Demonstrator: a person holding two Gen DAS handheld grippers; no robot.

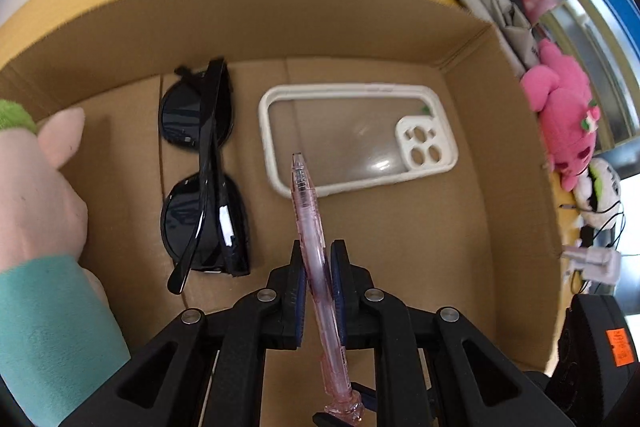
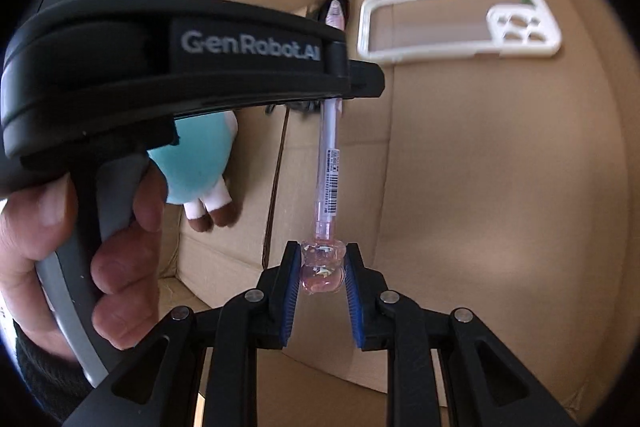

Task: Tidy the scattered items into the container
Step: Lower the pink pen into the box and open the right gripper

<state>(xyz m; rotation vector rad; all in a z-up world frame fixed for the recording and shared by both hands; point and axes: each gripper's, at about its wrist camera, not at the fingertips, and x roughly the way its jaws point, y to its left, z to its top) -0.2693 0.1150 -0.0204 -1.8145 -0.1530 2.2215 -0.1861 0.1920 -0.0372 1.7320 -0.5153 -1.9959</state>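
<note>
A corrugated cardboard box point(image 1: 400, 247) with plain brown walls fills both views, plush toys point(image 1: 560, 115) piled outside it. On its floor lie glossy black sunglasses point(image 1: 200, 179) and a white-rimmed clear phone case point(image 1: 352, 135). Above them the translucent pink pen point(image 1: 310, 227) points tip-first at the case, left gripper point(image 1: 318, 267) clamped on its barrel, right gripper point(image 2: 322, 267) clamped on its bulbous cap.
</note>
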